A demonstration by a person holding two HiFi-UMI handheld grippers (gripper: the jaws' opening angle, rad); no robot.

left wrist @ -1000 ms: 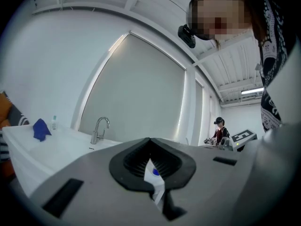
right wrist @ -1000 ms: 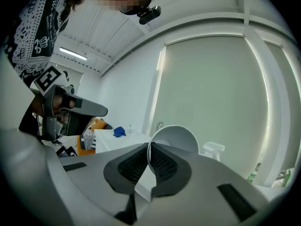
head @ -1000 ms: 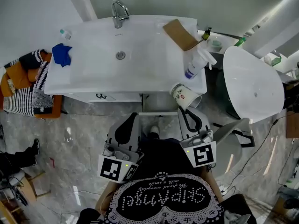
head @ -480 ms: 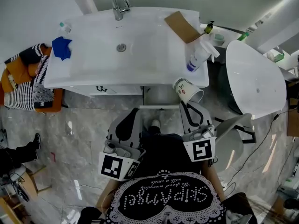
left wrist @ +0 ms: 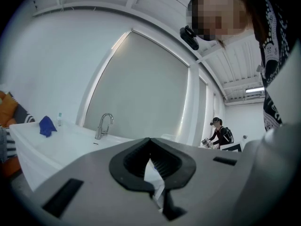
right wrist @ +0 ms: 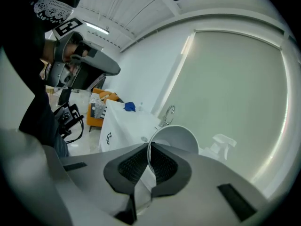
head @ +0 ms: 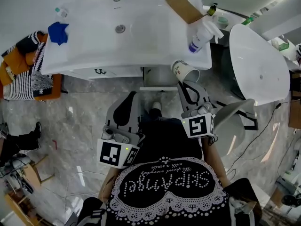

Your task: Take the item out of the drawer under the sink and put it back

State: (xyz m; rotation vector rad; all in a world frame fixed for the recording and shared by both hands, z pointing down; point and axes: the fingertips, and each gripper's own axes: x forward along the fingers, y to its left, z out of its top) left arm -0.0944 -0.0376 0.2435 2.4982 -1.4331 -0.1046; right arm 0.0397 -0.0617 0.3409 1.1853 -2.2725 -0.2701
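- right gripper [right wrist: 148, 147] clamped on the rim of the paper cup [right wrist: 175, 136], by the sink [head: 94, 55] front edge;
- left gripper [left wrist: 149, 141] jaws together, holding nothing

I record a white sink [head: 94, 36] on the far side, a blue cloth [head: 58, 32] at its left end and brown cardboard [head: 184, 7] at its right. The spray bottle [head: 201, 34] is white with a blue base. The paper cup [head: 184, 71] is white with dark print. The left hand-held gripper [head: 132, 97] and right hand-held gripper [head: 186, 84] are grey with black-and-white square markers. The floor [head: 70, 121] is grey marble. At far left, a black-and-white striped cloth [head: 26, 81] covers an orange seat [head: 56, 91].
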